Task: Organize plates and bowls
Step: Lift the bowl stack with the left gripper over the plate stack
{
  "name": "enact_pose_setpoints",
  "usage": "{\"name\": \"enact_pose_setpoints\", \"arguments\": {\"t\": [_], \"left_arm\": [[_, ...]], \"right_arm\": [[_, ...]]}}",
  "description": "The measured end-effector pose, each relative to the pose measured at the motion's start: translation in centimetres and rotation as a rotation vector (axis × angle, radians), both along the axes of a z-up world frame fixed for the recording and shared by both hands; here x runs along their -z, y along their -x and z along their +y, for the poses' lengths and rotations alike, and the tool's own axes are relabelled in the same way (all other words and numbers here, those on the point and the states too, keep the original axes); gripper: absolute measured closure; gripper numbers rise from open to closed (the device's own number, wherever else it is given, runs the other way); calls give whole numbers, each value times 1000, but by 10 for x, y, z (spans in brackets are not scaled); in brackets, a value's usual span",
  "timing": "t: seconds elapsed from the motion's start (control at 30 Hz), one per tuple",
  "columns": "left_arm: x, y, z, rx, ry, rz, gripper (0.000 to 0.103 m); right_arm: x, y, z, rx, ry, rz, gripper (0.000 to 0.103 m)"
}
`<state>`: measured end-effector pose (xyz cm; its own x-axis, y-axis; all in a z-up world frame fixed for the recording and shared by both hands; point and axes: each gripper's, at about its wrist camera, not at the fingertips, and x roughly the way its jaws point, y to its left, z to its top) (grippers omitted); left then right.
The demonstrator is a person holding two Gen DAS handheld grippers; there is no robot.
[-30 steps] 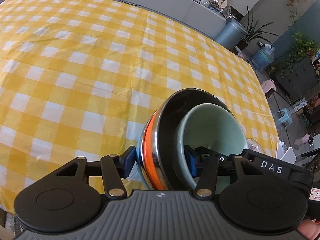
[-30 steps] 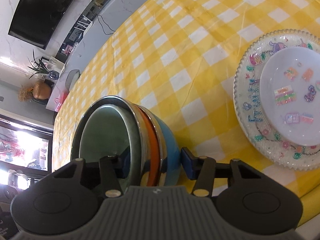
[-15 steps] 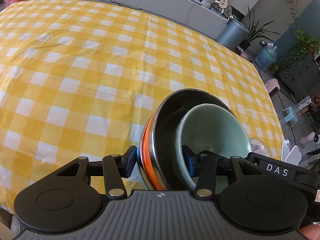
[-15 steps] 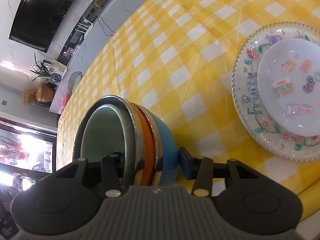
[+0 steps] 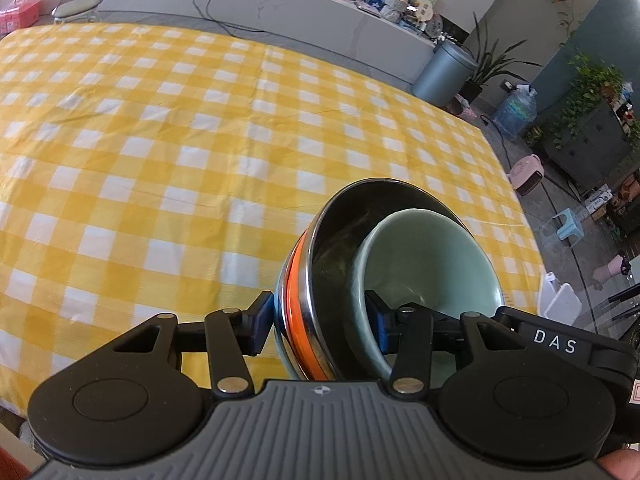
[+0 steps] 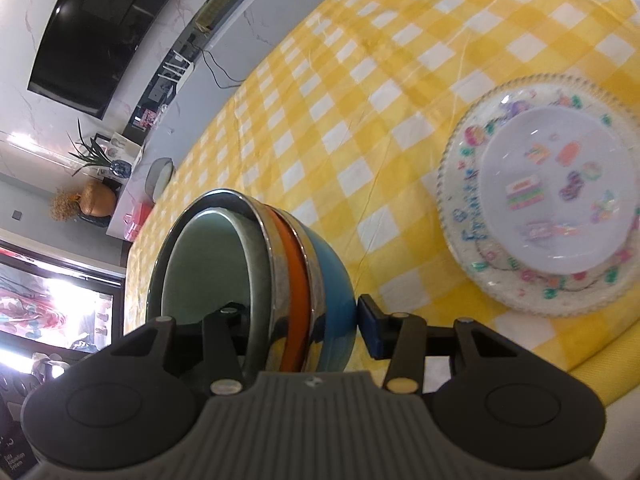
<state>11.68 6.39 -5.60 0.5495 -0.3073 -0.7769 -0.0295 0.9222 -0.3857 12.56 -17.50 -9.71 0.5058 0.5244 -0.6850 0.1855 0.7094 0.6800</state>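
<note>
Lifted higher than a second ago, the nested bowl stack hangs above the yellow checked tablecloth: pale green bowl inside steel, orange and blue ones. Left gripper and right gripper each clamp opposite rims, part-open. Right of the right gripper lies a decorated plate.

Decorated plate blurred, right rim cropped; nested bowls hide inner pad.
</note>
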Motion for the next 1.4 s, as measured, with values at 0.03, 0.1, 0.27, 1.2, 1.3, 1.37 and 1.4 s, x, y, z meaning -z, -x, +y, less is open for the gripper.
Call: {"name": "enact_pose_setpoints", "arguments": {"t": [0.03, 0.1, 0.27, 1.2, 1.3, 1.37, 1.4], "left_arm": [[-3, 1, -4, 6, -1, -5, 49], [-10, 3, -15, 22, -4, -16, 49], [-22, 4, -43, 65, 4, -39, 50], [5, -33, -153, 185, 51, 49, 51], [10, -37, -152, 181, 58, 56, 51], [11, -38, -151, 180, 62, 55, 50], [11, -39, -151, 177, 61, 55, 51]], "right_arm": [[-2, 2, -4, 6, -2, -4, 57], [-7, 5, -13, 20, -10, -12, 57], [-18, 15, -39, 59, -14, -30, 57], [3, 16, -146, 157, 28, -9, 57], [9, 13, -146, 156, 29, 5, 57], [10, 11, -146, 158, 38, 5, 57], [10, 10, -146, 158, 40, 5, 57]]}}
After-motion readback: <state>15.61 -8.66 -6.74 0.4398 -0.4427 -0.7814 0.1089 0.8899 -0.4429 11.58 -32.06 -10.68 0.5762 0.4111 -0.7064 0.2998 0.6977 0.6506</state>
